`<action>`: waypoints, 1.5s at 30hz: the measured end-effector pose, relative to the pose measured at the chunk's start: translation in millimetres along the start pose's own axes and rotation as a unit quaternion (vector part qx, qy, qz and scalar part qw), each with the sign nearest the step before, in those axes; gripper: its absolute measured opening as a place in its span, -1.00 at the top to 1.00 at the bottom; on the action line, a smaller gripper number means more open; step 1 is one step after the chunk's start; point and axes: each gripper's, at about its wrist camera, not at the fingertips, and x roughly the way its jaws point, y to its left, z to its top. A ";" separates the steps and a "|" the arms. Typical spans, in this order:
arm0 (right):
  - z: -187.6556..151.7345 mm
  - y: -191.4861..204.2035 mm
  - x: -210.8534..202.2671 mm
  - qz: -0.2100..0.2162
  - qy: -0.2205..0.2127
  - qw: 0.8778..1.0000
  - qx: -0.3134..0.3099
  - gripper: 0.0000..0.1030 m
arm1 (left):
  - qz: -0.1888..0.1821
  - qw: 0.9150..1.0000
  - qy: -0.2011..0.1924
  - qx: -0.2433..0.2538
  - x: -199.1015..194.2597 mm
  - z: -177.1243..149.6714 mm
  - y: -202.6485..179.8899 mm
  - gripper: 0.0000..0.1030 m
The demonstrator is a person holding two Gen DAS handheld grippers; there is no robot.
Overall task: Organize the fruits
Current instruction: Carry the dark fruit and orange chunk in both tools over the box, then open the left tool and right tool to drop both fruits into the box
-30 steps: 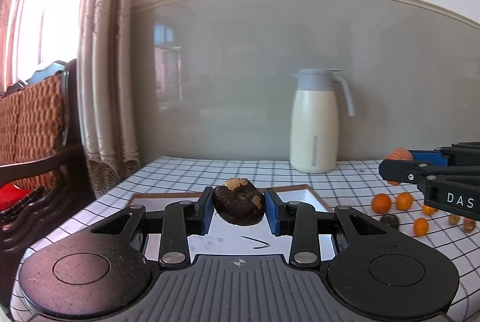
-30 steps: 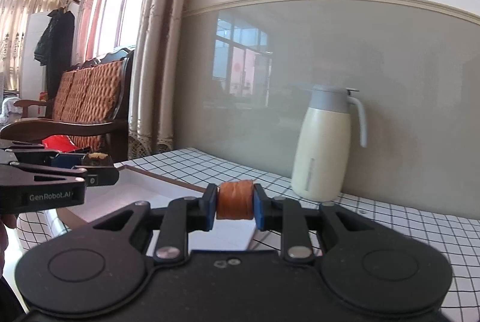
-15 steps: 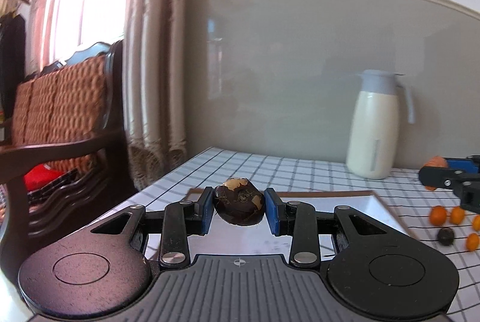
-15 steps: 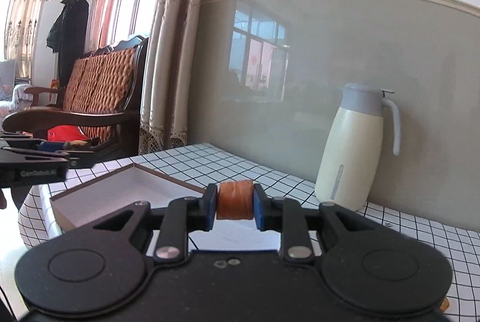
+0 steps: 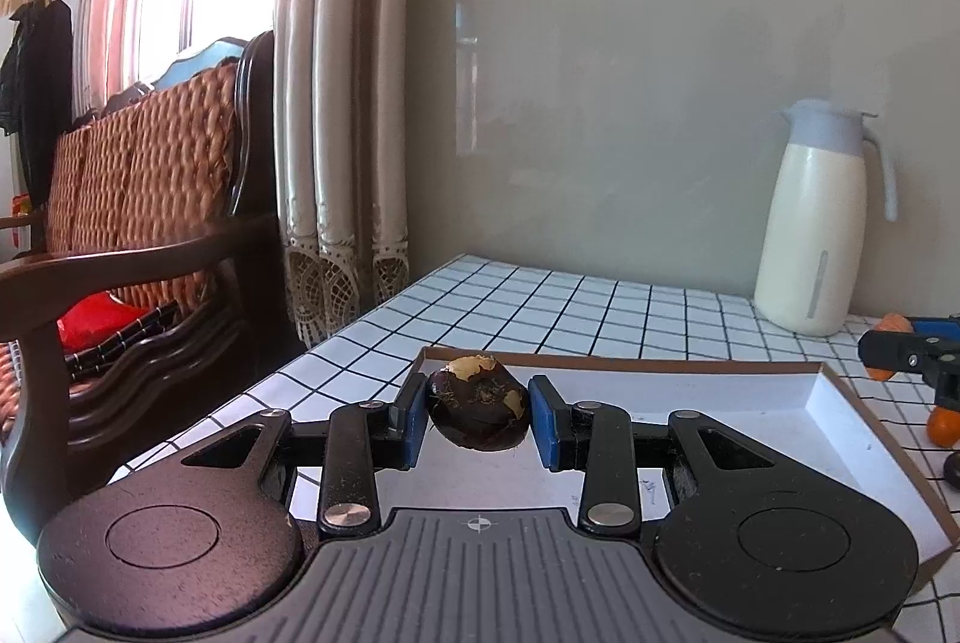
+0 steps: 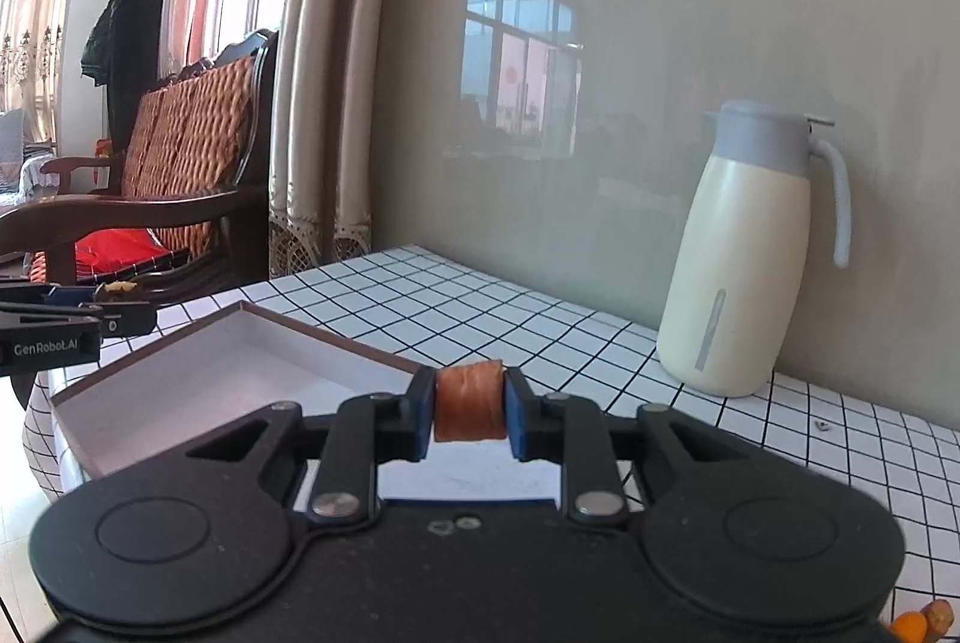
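Note:
My left gripper (image 5: 479, 414) is shut on a dark brown fruit (image 5: 479, 412) with pale peeled patches, held above the near left part of a shallow white box (image 5: 828, 394) with a brown rim. My right gripper (image 6: 469, 410) is shut on a squeezed orange fruit (image 6: 469, 408), over the right end of the same box (image 6: 180, 361). In the right wrist view the left gripper (image 6: 129, 310) shows at the far left edge; in the left wrist view the right gripper (image 5: 870, 346) shows at the far right. The box looks bare inside.
A cream jug (image 5: 810, 217) with a grey lid stands by the wall on the checked tablecloth (image 5: 540, 301). An orange fruit (image 5: 942, 427) and a dark one (image 5: 953, 469) lie right of the box. A wooden chair (image 5: 150, 199) and curtains (image 5: 336, 103) are left of the table.
Both grippers have swung left across the table, each keeping its fruit. The box now lies more fully under them, and the loose fruits have slid toward the right edge of view.

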 end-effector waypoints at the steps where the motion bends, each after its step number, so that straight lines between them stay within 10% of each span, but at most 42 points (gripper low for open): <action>1: 0.7 -1.7 3.1 -0.001 0.003 1.000 0.001 0.70 | 0.000 1.000 0.003 -0.001 3.9 0.8 1.1 0.30; 17: 1.4 -22.3 49.1 0.011 0.057 0.998 0.022 0.61 | 0.013 0.999 0.049 -0.010 46.0 6.2 -0.1 0.30; 19: 0.9 -23.6 48.4 -0.007 0.042 0.999 0.022 -0.49 | 0.021 0.999 0.049 -0.009 44.9 4.0 0.3 0.22; 20: -0.9 -23.9 43.2 -0.028 0.014 0.999 0.023 -0.91 | 0.028 0.999 0.040 -0.011 41.7 3.3 1.3 -0.37; 21: -2.8 -24.4 39.3 -0.045 -0.014 0.999 0.023 -0.90 | 0.038 0.999 0.027 -0.016 36.9 2.6 3.9 -1.00; 24: -3.3 -30.6 42.5 -0.045 -0.009 0.998 0.036 -0.89 | 0.052 0.998 -0.018 -0.039 22.0 4.1 14.1 -1.00; 45: -10.0 -23.1 43.1 -0.026 0.021 0.999 0.024 -0.89 | 0.056 0.998 0.002 -0.030 22.6 1.3 14.4 -1.00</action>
